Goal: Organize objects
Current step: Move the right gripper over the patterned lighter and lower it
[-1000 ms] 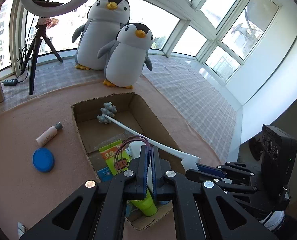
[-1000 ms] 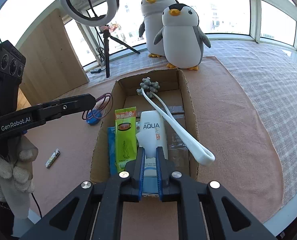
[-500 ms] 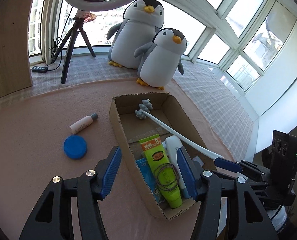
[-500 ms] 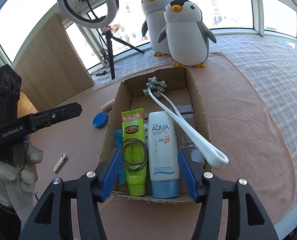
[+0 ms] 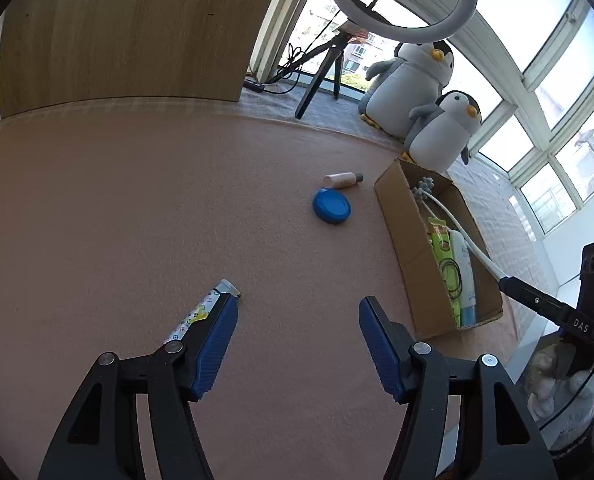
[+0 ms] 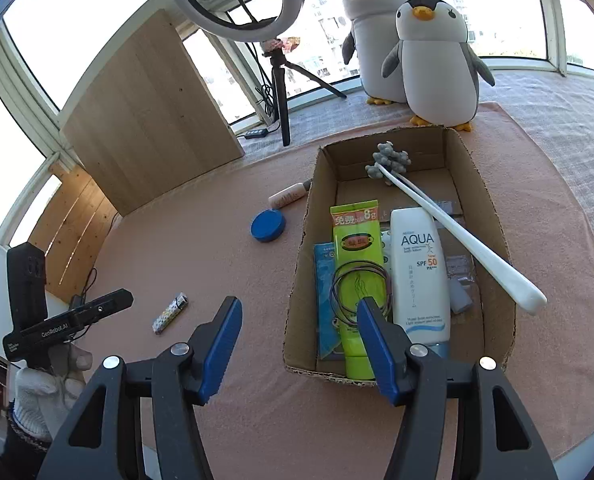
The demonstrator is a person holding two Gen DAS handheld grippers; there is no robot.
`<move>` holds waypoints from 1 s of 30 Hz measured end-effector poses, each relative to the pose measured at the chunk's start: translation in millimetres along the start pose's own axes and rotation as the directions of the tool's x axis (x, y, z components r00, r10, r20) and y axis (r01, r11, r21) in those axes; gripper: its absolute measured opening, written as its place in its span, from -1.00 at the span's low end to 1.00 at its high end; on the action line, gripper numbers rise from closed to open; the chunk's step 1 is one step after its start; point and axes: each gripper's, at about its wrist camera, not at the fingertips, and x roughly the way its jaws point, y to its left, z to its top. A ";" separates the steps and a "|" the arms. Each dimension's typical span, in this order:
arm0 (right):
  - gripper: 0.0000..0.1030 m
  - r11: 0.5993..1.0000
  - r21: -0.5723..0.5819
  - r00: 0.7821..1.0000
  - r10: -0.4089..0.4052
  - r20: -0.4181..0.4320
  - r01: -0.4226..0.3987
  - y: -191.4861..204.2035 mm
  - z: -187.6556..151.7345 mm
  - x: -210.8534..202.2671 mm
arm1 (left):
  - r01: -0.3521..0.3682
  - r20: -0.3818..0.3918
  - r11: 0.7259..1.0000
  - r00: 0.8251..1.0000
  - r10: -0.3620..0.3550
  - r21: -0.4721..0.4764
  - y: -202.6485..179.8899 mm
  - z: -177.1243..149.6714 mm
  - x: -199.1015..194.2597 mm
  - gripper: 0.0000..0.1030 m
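A cardboard box (image 6: 301,276) (image 5: 409,240) lies on the pink mat. It holds a green tube (image 6: 355,256) with thin hair ties (image 6: 357,292) on it, a white AQUA sunscreen bottle (image 6: 419,272), a blue packet (image 6: 324,280) and a white long-handled massager (image 6: 457,232). Outside the box are a blue round lid (image 6: 268,225) (image 5: 332,206), a small beige bottle (image 6: 289,198) (image 5: 342,179) and a patterned lighter (image 6: 170,313) (image 5: 201,312). My left gripper (image 5: 297,320) is open, its left finger just beside the lighter. My right gripper (image 6: 299,320) is open over the box's near-left corner, holding nothing.
Two plush penguins (image 6: 417,48) stand behind the box. A ring light on a tripod (image 6: 237,0) and a wooden panel (image 6: 149,112) stand at the back left. Windows surround the mat; a checked cloth (image 6: 557,120) lies to the right. A gloved hand (image 6: 37,392) holds the left gripper.
Both grippers opened, leaving the hair ties and sunscreen bottle in the box. My left gripper then swung left, away from the box, down to the lighter. The right one pulled back slightly.
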 end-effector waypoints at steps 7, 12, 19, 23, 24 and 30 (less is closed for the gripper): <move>0.09 0.998 -0.038 0.996 0.056 -0.072 -0.059 46.9 -12.7 29.1 | -0.036 -0.022 0.999 0.999 0.036 -0.012 44.6 -19.1 -12.9 0.30; 0.09 0.998 -0.025 0.991 0.057 -0.118 -0.061 65.8 -26.0 51.0 | -0.026 -0.056 1.000 0.998 0.026 -0.004 66.3 -28.0 -5.5 0.30; 0.09 0.998 0.022 0.986 0.055 -0.154 -0.052 80.7 -32.6 65.2 | 0.017 -0.073 1.000 0.997 -0.015 0.022 76.3 -25.4 12.2 0.29; 0.09 0.999 0.023 0.985 0.047 -0.165 -0.044 89.8 -35.7 69.7 | 0.041 -0.086 0.998 0.996 -0.036 0.049 75.9 -23.5 20.5 0.28; 0.09 0.999 0.024 0.985 0.045 -0.167 -0.042 91.7 -36.6 71.1 | 0.047 -0.088 0.998 0.995 -0.043 0.051 76.5 -22.7 21.4 0.28; 0.09 0.999 0.044 0.987 0.019 -0.158 -0.012 96.7 -37.4 80.7 | 0.091 -0.108 0.995 0.990 -0.087 0.030 86.2 -15.0 31.0 0.23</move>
